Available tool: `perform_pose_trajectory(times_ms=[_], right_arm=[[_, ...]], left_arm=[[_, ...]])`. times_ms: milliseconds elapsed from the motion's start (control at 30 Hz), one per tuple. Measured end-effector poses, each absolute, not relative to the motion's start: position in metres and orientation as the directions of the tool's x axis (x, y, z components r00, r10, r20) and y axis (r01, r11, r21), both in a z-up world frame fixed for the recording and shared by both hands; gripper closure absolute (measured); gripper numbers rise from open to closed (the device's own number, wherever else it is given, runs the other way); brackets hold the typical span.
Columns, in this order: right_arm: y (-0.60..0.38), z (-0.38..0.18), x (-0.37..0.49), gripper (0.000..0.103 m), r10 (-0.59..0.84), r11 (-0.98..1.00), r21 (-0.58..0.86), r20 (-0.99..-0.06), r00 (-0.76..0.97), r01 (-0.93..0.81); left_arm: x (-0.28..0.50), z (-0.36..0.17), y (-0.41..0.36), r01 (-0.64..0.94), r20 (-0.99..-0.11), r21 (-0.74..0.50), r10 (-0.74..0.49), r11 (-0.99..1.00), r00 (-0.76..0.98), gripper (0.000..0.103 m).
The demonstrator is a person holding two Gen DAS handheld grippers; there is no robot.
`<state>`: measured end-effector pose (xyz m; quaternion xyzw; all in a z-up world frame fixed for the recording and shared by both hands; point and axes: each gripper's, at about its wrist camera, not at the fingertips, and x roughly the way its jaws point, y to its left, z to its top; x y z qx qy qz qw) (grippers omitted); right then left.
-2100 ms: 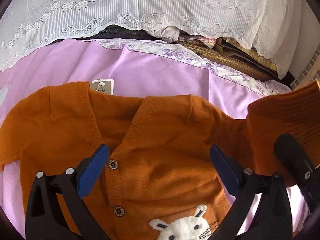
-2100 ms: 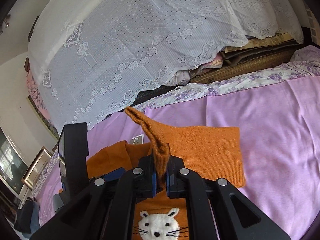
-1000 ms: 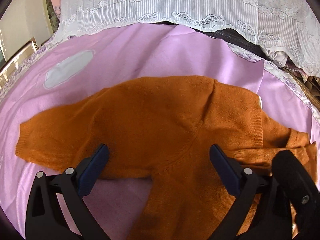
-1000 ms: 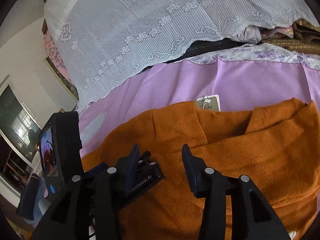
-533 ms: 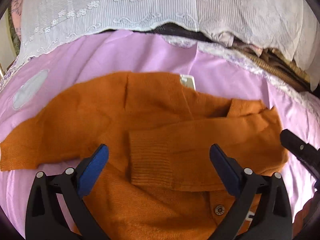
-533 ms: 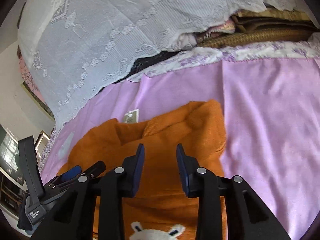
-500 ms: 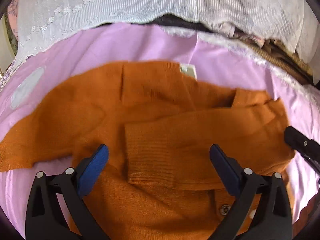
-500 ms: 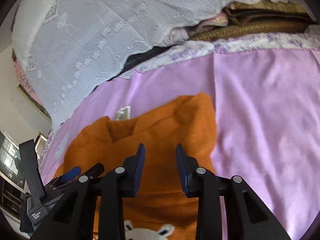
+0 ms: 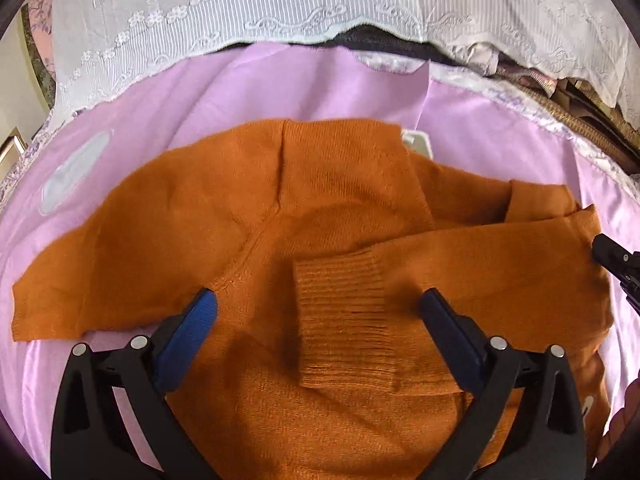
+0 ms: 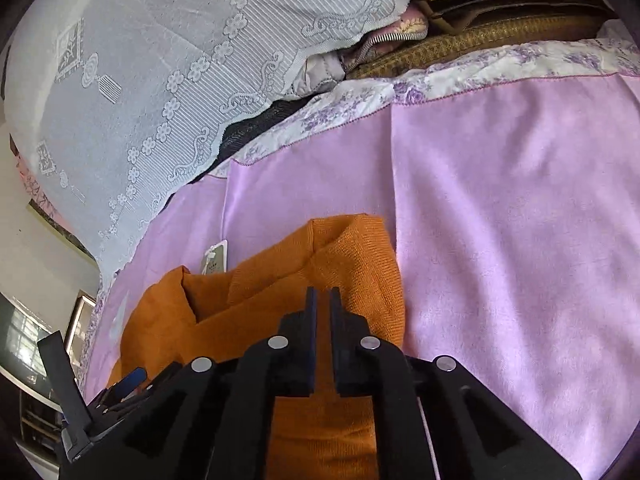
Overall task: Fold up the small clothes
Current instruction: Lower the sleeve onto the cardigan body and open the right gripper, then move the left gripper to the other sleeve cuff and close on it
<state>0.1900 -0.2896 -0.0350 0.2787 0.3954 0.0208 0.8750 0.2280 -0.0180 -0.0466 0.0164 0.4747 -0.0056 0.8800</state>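
Observation:
An orange knit cardigan (image 9: 320, 216) lies on a pink bedsheet (image 9: 224, 92). Its right sleeve is folded across the chest, with the ribbed cuff (image 9: 344, 320) in the middle. The left sleeve (image 9: 92, 280) stretches out flat to the left. My left gripper (image 9: 316, 316) is open, empty and hovers over the cuff. My right gripper (image 10: 322, 308) is shut with nothing between its jaws, above the cardigan's folded right shoulder (image 10: 352, 264). A white hang tag (image 10: 215, 260) sticks out at the collar.
A white lace cover (image 9: 280, 4) drapes over piled bedding behind the sheet. Woven mats (image 10: 500, 36) and a flowered sheet border (image 10: 440, 80) lie at the back right. A pale patch (image 9: 72, 176) marks the sheet at the left. The right gripper's tip (image 9: 616, 260) shows at the right edge.
The right gripper let go of the right sleeve after laying it across the chest, drew back to the right and has now closed empty. The left gripper stayed open and shifted over the cuff.

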Motion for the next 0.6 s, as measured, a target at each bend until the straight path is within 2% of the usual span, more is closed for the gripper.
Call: perform_pose_trajectory(times_ms=[67, 133, 200, 367, 433, 500, 600], right_arm=[[-0.296, -0.056, 0.202, 0.1, 0.251, 0.852, 0.479, -0.729, 0.637, 0.213], [-0.305, -0.065, 0.203, 0.103, 0.289, 0.816, 0.533, -0.71, 0.642, 0.222], [-0.309, -0.054, 0.194, 0.096, 0.299, 0.8, 0.559, -0.684, 0.665, 0.216], [-0.29, -0.021, 0.156, 0.093, 0.243, 0.86, 0.483, -0.669, 0.703, 0.162], [-0.284, -0.022, 0.147, 0.088, 0.239, 0.873, 0.461, -0.688, 0.685, 0.158], [-0.278, -0.033, 0.141, 0.086, 0.195, 0.901, 0.396, -0.734, 0.65, 0.177], [-0.278, -0.044, 0.136, 0.081, 0.166, 0.913, 0.365, -0.74, 0.652, 0.182]], left_arm=[[0.233, -0.056, -0.02, 0.029, -0.846, 0.029, 0.009, 0.999, 0.534, 0.004], [0.234, -0.054, -0.025, 0.034, -0.836, 0.061, 0.032, 0.998, 0.547, 0.004], [0.231, -0.051, -0.026, 0.03, -0.829, 0.066, 0.039, 0.997, 0.557, 0.004], [0.212, -0.028, -0.025, 0.06, -0.792, 0.007, -0.031, 0.998, 0.61, 0.004], [0.211, -0.031, -0.031, 0.083, -0.804, 0.019, -0.034, 0.996, 0.593, 0.004], [0.217, -0.05, -0.037, 0.091, -0.843, 0.074, 0.014, 0.993, 0.537, 0.004], [0.217, -0.054, -0.029, 0.077, -0.85, 0.019, -0.024, 0.997, 0.526, 0.004]])
